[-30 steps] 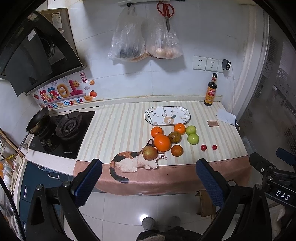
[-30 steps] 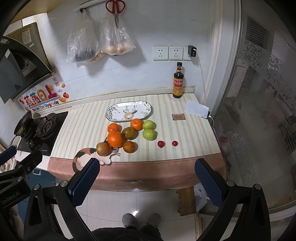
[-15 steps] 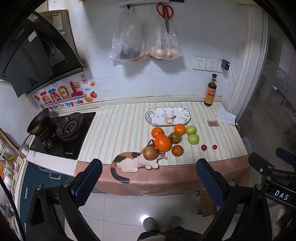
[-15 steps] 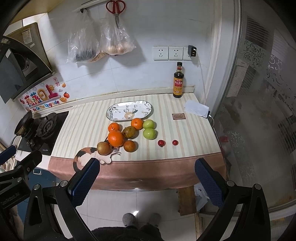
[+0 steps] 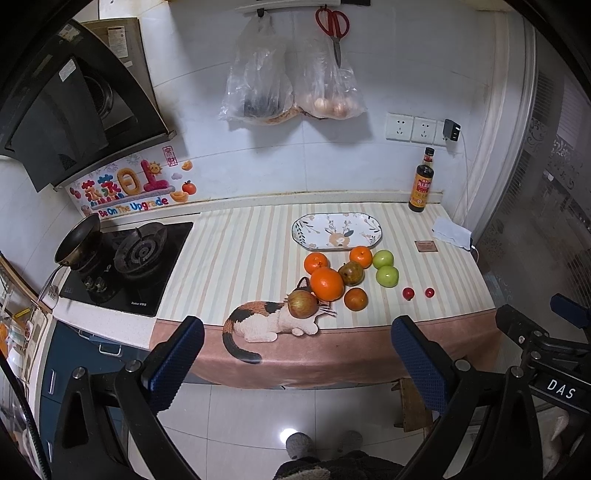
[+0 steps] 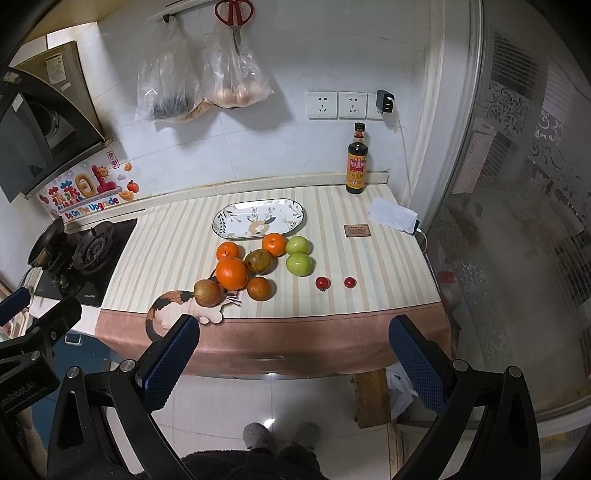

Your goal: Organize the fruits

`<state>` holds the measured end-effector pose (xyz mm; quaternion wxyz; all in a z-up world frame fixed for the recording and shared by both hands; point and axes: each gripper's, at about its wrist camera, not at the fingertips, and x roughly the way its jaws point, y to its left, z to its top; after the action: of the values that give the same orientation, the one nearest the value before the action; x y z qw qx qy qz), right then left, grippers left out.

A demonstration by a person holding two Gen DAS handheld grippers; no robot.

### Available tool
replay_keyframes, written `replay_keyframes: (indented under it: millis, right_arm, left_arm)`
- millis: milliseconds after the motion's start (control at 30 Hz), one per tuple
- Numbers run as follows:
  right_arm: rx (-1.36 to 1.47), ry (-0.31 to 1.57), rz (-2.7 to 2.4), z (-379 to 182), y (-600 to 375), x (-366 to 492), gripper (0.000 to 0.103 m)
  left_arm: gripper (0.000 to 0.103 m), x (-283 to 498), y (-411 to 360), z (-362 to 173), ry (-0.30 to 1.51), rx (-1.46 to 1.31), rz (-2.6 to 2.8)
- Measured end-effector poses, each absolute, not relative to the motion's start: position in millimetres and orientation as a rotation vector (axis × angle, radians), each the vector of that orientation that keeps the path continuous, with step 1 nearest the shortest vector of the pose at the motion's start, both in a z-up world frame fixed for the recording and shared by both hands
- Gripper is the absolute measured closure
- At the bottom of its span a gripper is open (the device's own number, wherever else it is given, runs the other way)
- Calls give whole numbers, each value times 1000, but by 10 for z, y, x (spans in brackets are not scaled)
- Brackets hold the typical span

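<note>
1. The oval white ceramic plate with a deer and leaf print lies flat on the desk, its long axis running left to right, parallel to the back wall; nothing is on it.
2. Just in front of the plate sits the fruit cluster: a large glossy orange, two smaller oranges, a darker orange, a brownish-green pear and a reddish-brown apple that rests on the cat's head.
3. Two smooth green apples touch each other at the right of the cluster.
4. Two small red cherry tomatoes lie apart from it, further right.
5. The desk wears a cloth of pale cream and peach stripes with a plain pink border and a printed calico cat at the front edge.
6. A dark soy sauce bottle stands upright at the back right, against the white tiled wall.
7. A black gas hob with a small dark pan sits at the left; red scissors and two clear plastic bags hang above.
8. The left gripper hovers over the tiled floor, short of the desk, its blue textured fingers wide apart and empty.
9. The right gripper does likewise, its fingers spread wide, holding nothing.
</note>
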<state>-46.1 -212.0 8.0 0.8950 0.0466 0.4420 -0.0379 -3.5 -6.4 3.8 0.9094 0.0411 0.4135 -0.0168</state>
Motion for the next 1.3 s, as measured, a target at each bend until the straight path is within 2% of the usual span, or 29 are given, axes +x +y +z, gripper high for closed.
replay_keyframes:
  millis: [1100, 1300]
  right_arm:
    - [108, 928, -59, 96, -2058, -416, 0]
    - [171, 907, -39, -13, -2213, -261, 0]
  left_arm:
    - [0, -56, 65, 31, 858, 72, -27]
    - [0, 155, -35, -27, 803, 71, 60]
